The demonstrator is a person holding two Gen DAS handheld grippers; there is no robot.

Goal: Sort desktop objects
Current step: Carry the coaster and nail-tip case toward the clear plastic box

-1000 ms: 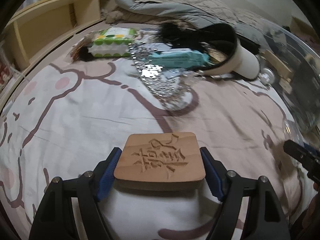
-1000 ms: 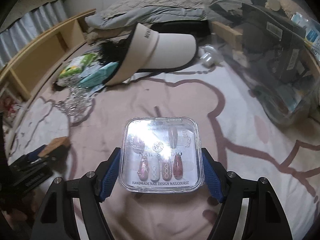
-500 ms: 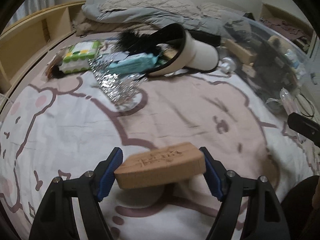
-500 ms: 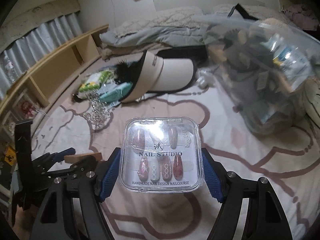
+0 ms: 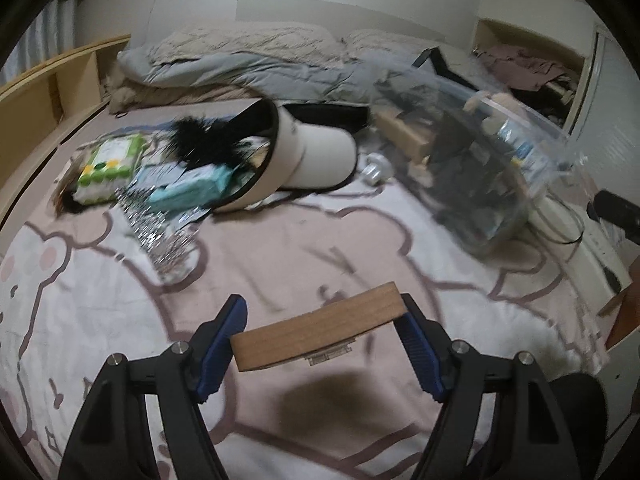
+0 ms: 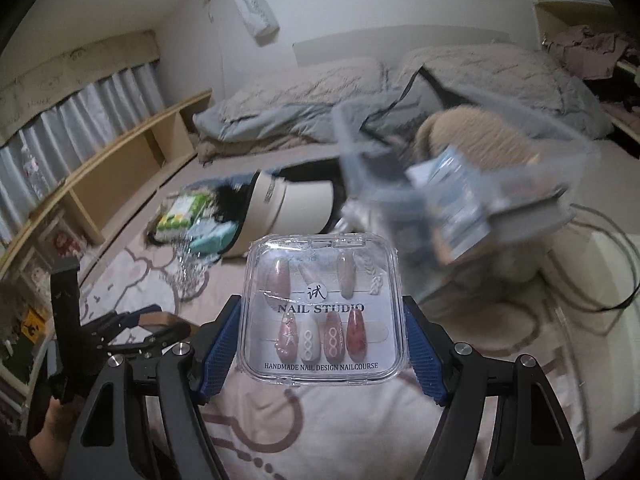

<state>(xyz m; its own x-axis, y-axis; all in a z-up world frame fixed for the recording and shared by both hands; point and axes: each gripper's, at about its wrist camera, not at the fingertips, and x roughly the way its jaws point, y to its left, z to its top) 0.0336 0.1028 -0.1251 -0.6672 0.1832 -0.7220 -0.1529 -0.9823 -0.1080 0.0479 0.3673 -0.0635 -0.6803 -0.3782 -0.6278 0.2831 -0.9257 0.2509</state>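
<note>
Both claws carry a small item above the bed.

The left claw [image 5: 320, 330] pinches a wooden block [image 5: 318, 327] edge-on and tilted between its blue pads, above the pink patterned bedsheet [image 5: 280, 248]. The right claw [image 6: 322, 326] pinches a clear nail case [image 6: 322, 310] by its sides, lid facing up. Beyond lie a white visor cap [image 5: 316, 156], a green wipes pack [image 5: 110, 162] and a clear storage bin [image 5: 492, 160].

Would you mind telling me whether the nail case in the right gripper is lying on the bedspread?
No, the nail case is held clear above the bedspread between the right gripper's blue fingers.
</note>
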